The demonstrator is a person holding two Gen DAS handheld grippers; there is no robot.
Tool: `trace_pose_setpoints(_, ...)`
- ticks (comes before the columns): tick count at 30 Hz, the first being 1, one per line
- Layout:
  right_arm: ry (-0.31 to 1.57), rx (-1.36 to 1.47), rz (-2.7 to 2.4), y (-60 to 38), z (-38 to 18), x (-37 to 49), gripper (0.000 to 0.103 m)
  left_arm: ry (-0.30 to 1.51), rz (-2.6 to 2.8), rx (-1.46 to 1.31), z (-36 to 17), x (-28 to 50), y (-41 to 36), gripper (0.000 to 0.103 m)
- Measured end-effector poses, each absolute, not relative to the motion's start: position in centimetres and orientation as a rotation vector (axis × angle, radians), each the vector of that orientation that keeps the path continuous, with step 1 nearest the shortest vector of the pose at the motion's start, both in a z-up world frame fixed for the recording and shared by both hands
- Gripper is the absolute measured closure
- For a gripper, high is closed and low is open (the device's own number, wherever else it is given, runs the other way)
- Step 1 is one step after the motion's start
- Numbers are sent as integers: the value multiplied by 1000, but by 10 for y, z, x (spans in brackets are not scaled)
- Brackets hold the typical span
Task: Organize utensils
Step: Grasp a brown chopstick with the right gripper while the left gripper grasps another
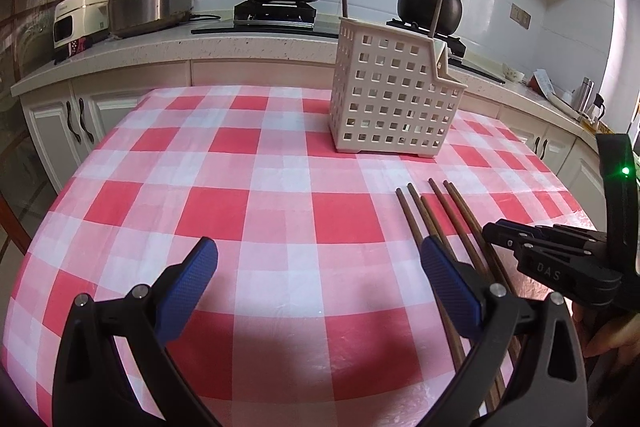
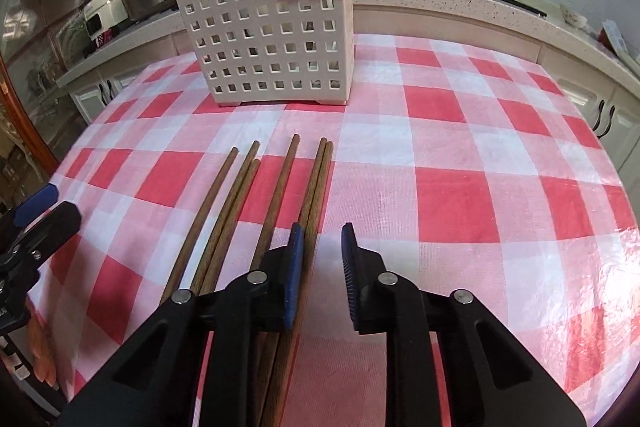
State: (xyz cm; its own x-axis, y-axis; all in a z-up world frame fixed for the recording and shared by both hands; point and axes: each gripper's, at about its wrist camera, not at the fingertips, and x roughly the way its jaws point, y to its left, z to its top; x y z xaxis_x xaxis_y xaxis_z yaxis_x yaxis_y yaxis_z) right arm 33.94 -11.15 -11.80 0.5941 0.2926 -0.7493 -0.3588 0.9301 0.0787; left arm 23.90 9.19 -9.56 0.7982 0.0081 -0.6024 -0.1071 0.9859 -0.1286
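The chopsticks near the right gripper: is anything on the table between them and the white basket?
Nothing visible. Only bare checkered tablecloth lies between the chopsticks and the white slotted basket.

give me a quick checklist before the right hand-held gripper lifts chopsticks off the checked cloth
1. Right hand-held gripper over the chopsticks: ok.
2. Pads pressing a chopstick: not ok; a gap shows between them and the sticks lie under the left pad.
3. Single pair isolated: not ok, six lie close together.
4. Basket upright with room: ok.
5. Left hand-held gripper open, clear of the sticks: ok.
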Motion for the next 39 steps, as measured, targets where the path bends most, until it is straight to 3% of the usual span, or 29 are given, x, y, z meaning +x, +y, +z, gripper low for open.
trace_pose_setpoints(15,872,-161,352,-92,-121,356,85,678,40,-159,-100,245,90,5)
trace_pose_setpoints(18,869,-168,358,-92,-121,354,95,707,34,-177,-102,249,88,5)
trace_pose_setpoints(30,798,-50,396,-133,-101,339,97,781,56,-138,-107,282,60,6)
trace_pose_setpoints(35,771,8,396,-160,-91,334,97,846,41,-129,-116,300,44,31)
trace_pose_setpoints(39,767,42,403,-175,-90,334,96,879,42,-93,-124,306,30,43)
